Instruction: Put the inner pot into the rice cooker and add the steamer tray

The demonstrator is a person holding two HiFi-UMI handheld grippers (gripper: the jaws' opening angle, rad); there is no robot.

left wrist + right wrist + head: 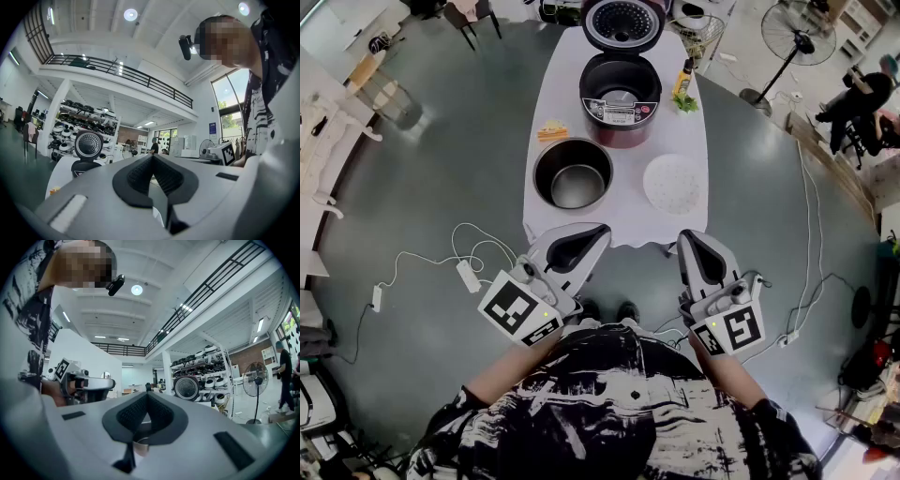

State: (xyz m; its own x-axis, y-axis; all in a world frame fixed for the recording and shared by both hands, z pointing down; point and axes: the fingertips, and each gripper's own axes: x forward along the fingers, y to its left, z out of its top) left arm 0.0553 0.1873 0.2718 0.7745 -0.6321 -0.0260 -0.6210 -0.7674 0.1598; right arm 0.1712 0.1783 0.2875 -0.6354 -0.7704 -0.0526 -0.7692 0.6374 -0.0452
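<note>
A white table (623, 220) stands in front of me in the head view. At its far end is the dark red rice cooker (620, 97), lid (623, 22) raised and cavity empty. The steel inner pot (573, 173) sits on the near left of the table. The round white steamer tray (674, 183) lies on the near right. My left gripper (601, 229) hovers shut and empty just before the table's near edge, below the pot. My right gripper (687, 235) is shut and empty too, below the tray. The cooker's lid (88, 144) shows again in the left gripper view.
A yellow item (551, 129) lies left of the cooker, with a bottle (682, 78) and a small green plant (685, 102) to its right. Cables and a power strip (469, 275) lie on the floor at left. A fan (796, 36) stands at far right.
</note>
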